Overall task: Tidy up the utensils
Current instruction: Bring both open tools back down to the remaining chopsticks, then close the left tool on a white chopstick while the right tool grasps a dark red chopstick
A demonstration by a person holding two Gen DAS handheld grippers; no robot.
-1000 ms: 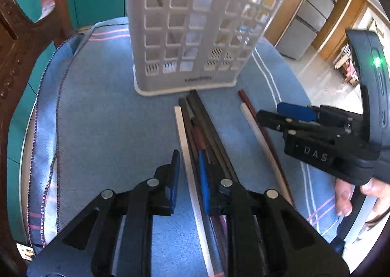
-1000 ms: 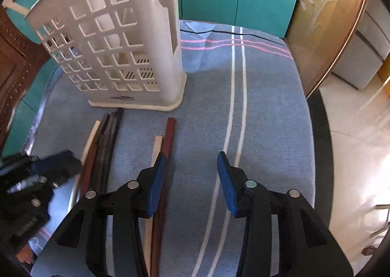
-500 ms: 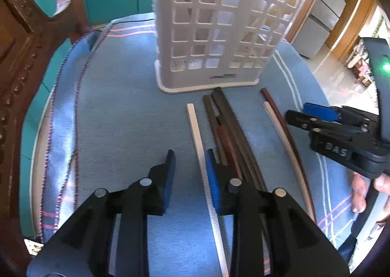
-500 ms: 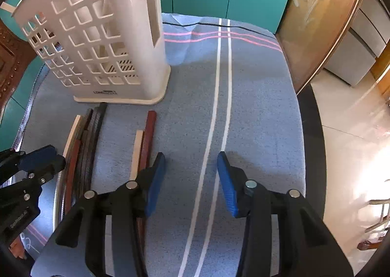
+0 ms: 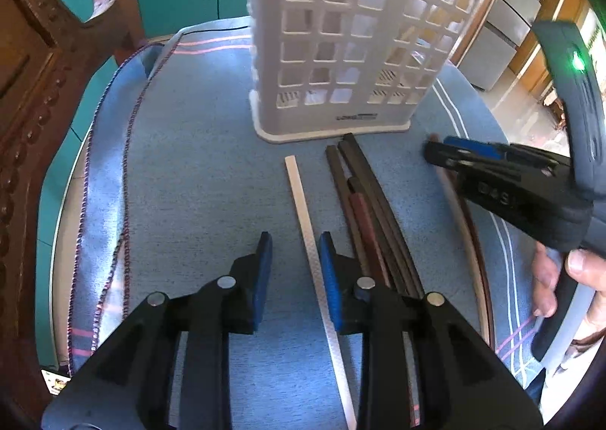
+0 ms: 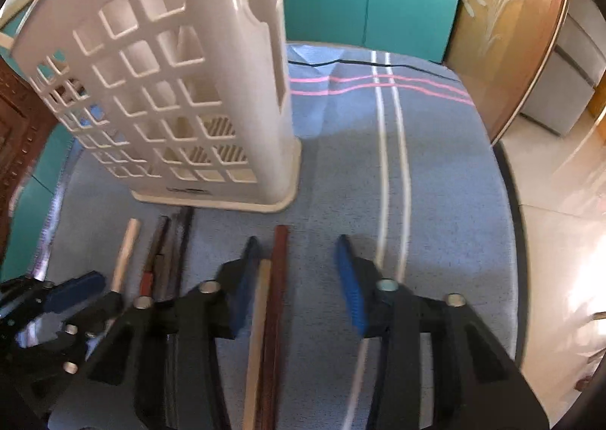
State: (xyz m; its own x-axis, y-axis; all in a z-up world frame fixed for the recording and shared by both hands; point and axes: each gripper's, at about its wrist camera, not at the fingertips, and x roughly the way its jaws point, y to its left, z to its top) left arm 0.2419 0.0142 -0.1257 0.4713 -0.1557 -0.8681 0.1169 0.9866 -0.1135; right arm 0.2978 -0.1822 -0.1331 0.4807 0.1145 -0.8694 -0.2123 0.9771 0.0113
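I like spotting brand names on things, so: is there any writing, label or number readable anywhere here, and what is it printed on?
"DAS": raised letters on the side of the right gripper, blurred in the left wrist view, so this is a likely reading only.
Dark printed label low on the front of the white basket: too small and blurred to read in either view.
Nothing readable on the chopsticks or the blue cloth.

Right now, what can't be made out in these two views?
- Near ends of the white chopstick and dark chopsticks: left wrist view, hidden under the left hand-held gripper.
- Contents of the white basket: both views, top cut off by the frame edge.
- Whether the right hand-held gripper touches the pale and red-brown chopsticks between its jaws: right wrist view, motion blur.
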